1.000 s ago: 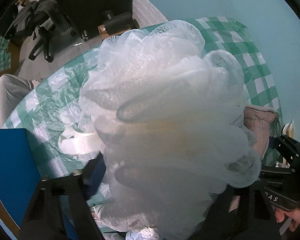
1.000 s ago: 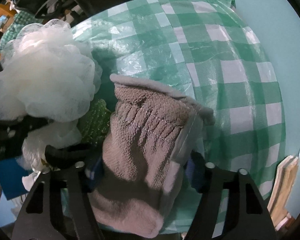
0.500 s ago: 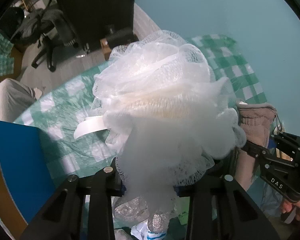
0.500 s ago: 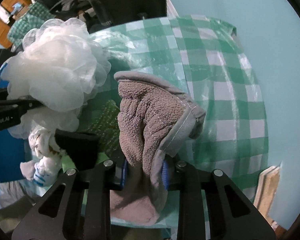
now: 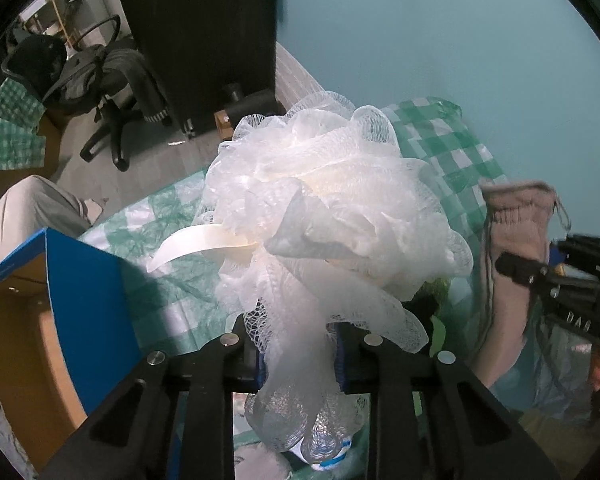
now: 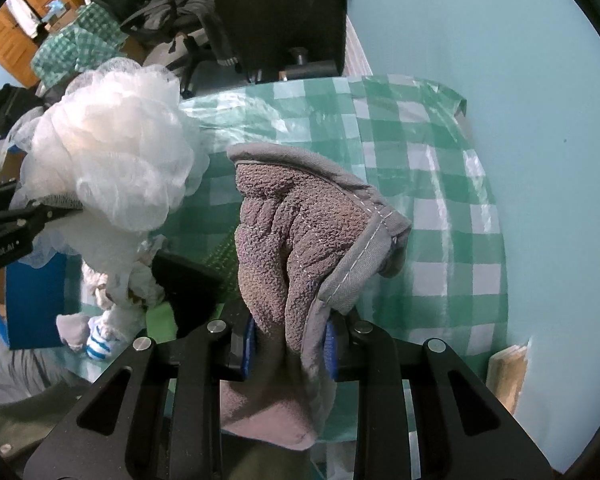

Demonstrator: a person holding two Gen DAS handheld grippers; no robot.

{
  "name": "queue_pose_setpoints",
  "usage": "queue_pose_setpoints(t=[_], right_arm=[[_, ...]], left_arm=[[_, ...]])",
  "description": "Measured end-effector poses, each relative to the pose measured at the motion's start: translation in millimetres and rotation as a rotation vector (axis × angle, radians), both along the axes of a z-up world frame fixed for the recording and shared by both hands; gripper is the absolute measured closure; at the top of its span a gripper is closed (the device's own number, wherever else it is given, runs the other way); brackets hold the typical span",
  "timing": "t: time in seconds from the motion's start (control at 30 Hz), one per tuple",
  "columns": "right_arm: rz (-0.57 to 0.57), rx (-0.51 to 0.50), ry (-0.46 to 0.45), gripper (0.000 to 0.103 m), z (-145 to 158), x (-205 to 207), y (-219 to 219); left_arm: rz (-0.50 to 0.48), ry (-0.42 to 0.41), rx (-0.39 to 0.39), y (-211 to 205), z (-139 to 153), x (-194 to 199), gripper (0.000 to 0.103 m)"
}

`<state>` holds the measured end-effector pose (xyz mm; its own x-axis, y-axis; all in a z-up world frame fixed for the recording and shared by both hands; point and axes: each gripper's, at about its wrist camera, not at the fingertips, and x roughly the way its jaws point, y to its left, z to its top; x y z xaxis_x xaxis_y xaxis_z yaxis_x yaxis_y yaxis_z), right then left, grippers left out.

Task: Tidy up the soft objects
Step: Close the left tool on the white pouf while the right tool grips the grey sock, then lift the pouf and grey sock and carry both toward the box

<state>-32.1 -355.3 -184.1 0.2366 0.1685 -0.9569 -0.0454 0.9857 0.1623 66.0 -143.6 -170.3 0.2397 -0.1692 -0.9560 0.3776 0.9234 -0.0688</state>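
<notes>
The left tool (image 5: pixel 298 354) pinches the loofah (image 5: pixel 324 216) by its lower mesh tail, so the puffy bulk balloons ahead of its fingers, clear of the checked tabletop (image 5: pixel 156 232). The right tool (image 6: pixel 288 340) is clamped on the folded cloth (image 6: pixel 300 232) at its bunched middle, letting both ends hang free for carrying. A blue box (image 5: pixel 84 296) sits left of the left tool, probably the destination.

Item count: one white mesh bath pouf (image 5: pixel 332 216); one grey-brown towel (image 6: pixel 312 240); one blue-striped sock (image 6: pixel 99 344); one blue cardboard box (image 5: pixel 88 300); one green-checked cover (image 6: pixel 420 184) on the tabletop; two tools, left tool (image 5: pixel 300 354) and right tool (image 6: pixel 290 346).
</notes>
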Motion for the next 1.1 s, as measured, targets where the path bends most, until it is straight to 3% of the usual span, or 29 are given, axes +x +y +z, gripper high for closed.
queue_pose_setpoints(t=[0.5, 0.67, 0.73, 0.83, 0.9, 0.97, 1.1], right_arm=[[0.086, -0.005, -0.037, 0.079, 25, 22, 30], [0.106, 0.001, -0.032, 0.079, 21, 27, 39], [0.109, 0.004, -0.025, 0.079, 18, 28, 40], [0.113, 0.005, -0.016, 0.079, 14, 30, 42], [0.114, 0.005, -0.011, 0.079, 12, 30, 42], [0.113, 0.005, -0.007, 0.079, 11, 30, 42], [0.109, 0.009, -0.003, 0.079, 9, 31, 40]], left_arm=[[0.050, -0.018, 0.001, 28, 8, -32, 0.082], [0.096, 0.033, -0.009, 41, -5, -35, 0.079], [0.118, 0.059, -0.025, 47, -13, -33, 0.074], [0.158, 0.085, -0.043, 54, -19, -27, 0.056], [0.174, 0.075, -0.050, 56, -16, -24, 0.035], [0.168, 0.073, -0.070, 56, -13, -21, 0.020], [0.150, 0.099, -0.061, 52, -15, -12, 0.016]])
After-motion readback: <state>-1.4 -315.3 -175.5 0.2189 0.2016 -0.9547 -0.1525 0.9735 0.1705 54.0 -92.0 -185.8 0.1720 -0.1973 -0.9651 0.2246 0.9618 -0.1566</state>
